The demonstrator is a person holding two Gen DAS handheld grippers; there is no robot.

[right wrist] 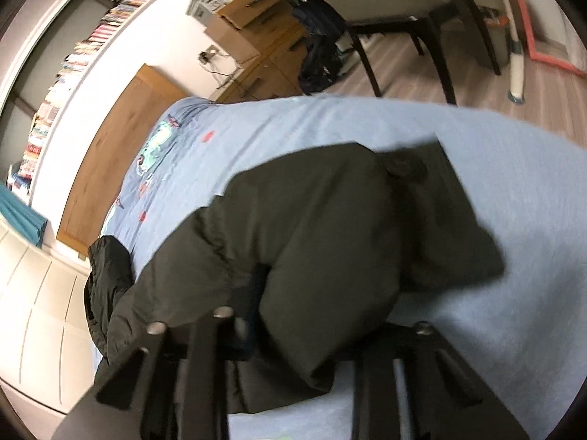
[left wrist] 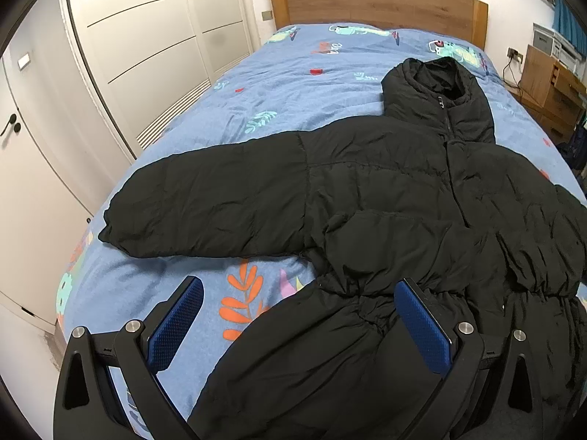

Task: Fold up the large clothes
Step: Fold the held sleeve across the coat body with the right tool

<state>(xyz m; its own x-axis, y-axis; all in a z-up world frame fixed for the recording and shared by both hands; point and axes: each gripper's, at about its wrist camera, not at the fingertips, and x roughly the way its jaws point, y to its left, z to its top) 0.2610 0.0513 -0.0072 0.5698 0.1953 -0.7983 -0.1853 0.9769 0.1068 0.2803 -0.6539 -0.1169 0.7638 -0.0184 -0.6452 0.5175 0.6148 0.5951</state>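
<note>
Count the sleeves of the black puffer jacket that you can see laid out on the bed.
2. One sleeve stretches out to the left across the blue bedspread; the other sleeve runs off the right edge, partly hidden.

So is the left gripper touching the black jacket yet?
Touching. In the left wrist view the left gripper is open, and the jacket hem bunches against its right finger; the other finger stands clear over the bedspread.
</note>
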